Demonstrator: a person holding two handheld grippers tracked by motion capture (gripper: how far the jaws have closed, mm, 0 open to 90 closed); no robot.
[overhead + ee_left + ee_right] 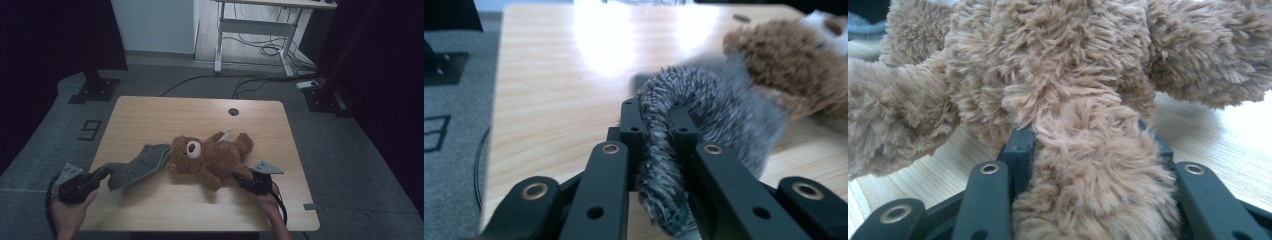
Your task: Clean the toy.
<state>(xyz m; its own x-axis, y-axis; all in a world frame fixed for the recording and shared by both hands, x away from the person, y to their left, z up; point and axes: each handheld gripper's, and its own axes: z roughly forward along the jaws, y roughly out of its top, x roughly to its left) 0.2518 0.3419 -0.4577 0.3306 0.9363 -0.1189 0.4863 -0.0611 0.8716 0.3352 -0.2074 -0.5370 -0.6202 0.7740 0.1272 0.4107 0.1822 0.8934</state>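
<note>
**Two hand-held grippers clamped on cloth and teddy bear**

The left hand-held gripper (657, 131) has its jaws pressed together on a bunched end of a grey fuzzy cloth (704, 105). The fabric fills the narrow gap between the jaws and hangs out toward the camera behind them. In the high view this left hand-held gripper (98, 176) sits at the bench's near left corner, held by the person's left hand (67, 212). From there the grey fuzzy cloth (137, 166) stretches toward the teddy bear (212, 155), and its far end lies against the bear's head.

The right hand-held gripper (1088, 145) pinches one brown plush limb of the teddy bear (1058, 65). Its jaws stand only as far apart as the limb is thick, with fur bulging over both. Seen from above, the right hand-held gripper (239, 177) meets the bear's near leg, with the person's right hand (270, 205) behind it.

The teddy bear lies on its back around the middle of the wooden bench (150, 120), head toward the cloth, its pale muzzle facing up. A round cable hole (233, 111) sits beyond the bear near the bench's far edge.
</note>
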